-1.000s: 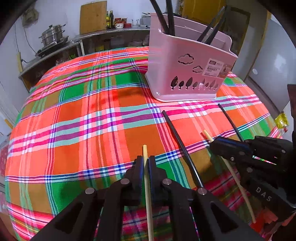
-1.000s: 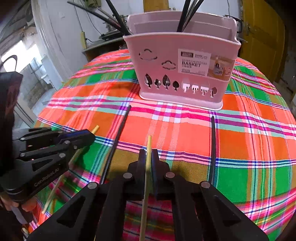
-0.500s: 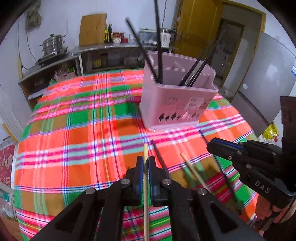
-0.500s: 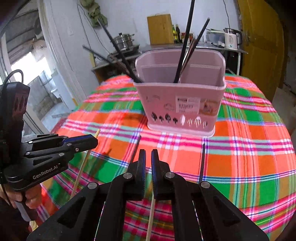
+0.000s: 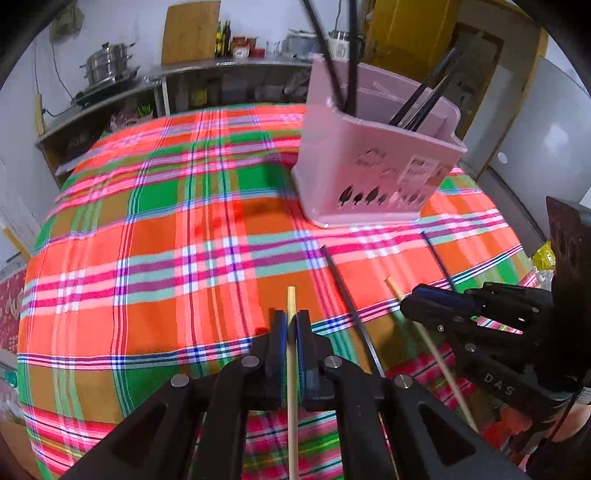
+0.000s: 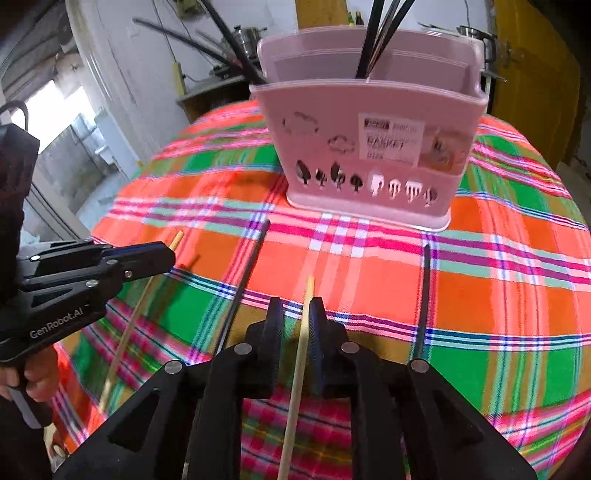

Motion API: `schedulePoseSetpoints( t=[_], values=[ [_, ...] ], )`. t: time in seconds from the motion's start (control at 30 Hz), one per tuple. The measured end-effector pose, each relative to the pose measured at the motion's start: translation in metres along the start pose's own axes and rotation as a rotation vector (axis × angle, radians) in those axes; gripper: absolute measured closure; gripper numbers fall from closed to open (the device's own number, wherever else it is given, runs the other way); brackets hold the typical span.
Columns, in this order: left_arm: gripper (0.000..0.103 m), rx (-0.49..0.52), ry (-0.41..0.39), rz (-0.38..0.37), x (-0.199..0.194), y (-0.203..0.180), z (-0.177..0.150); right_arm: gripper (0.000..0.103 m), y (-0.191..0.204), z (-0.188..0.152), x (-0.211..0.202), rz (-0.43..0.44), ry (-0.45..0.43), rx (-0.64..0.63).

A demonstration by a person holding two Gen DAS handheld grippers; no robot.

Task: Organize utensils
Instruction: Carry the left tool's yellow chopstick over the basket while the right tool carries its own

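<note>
Left gripper [image 5: 291, 328] pinches a wooden chopstick [image 5: 291, 369] between pressed-together fingers, tip poking out just past the fingertips, stick running back toward the camera. Right gripper [image 6: 297, 321] has a second wooden chopstick [image 6: 300, 354] between its fingers; it rests against the right finger with a gap on the left, so jaws look partly spread, grip not certain.

On the plaid tablecloth [image 5: 147, 258], near its front edge, two black chopsticks lie flat: one [image 6: 243, 288] between the two grippers, another [image 6: 423, 299] to the right of the right gripper. Both point toward the basket.

Pink basket [image 6: 369, 147] stands upright farther back on the table, toward the right side in the left view. Several black chopsticks [image 6: 380, 33] stand in its right compartment, more [image 5: 338, 62] lean out of the left one.
</note>
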State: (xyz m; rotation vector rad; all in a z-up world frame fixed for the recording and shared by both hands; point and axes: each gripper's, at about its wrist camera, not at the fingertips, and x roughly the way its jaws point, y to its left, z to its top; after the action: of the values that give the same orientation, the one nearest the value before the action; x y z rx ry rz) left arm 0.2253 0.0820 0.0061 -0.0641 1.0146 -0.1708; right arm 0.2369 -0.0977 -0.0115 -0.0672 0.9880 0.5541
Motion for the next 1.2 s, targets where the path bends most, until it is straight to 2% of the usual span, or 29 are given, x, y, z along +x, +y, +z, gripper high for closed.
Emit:
schedulePoseSetpoints(
  t=[0.13, 0.23, 0.47, 0.6, 0.97, 1.2],
  values=[
    [0.098, -0.002, 0.046, 0.017, 0.013, 0.005, -0.002, 0.089, 0.002, 0.001, 0.011, -0.022, 0.026, -0.017],
    [0.098, 0.0, 0.085, 0.032, 0.025, 0.007, -0.003, 0.097, 0.005, 0.003, 0.013, -0.045, 0.032, -0.03],
    [0.098, 0.025, 0.073, 0.038, 0.024, 0.002, -0.003, 0.097, 0.001, 0.006, 0.008, -0.022, 0.007, -0.019],
    [0.098, 0.028, 0.03, 0.029, 0.009, -0.004, 0.001, 0.097, -0.001, 0.011, -0.016, -0.005, -0.054, -0.014],
    [0.098, 0.064, -0.162, -0.005, -0.076, -0.021, 0.032, 0.098, 0.007, 0.032, -0.09, 0.005, -0.234, -0.033],
    [0.098, 0.09, -0.248, -0.013, -0.115, -0.034, 0.044, 0.098, 0.01, 0.035, -0.13, 0.022, -0.338, -0.04]
  ],
)
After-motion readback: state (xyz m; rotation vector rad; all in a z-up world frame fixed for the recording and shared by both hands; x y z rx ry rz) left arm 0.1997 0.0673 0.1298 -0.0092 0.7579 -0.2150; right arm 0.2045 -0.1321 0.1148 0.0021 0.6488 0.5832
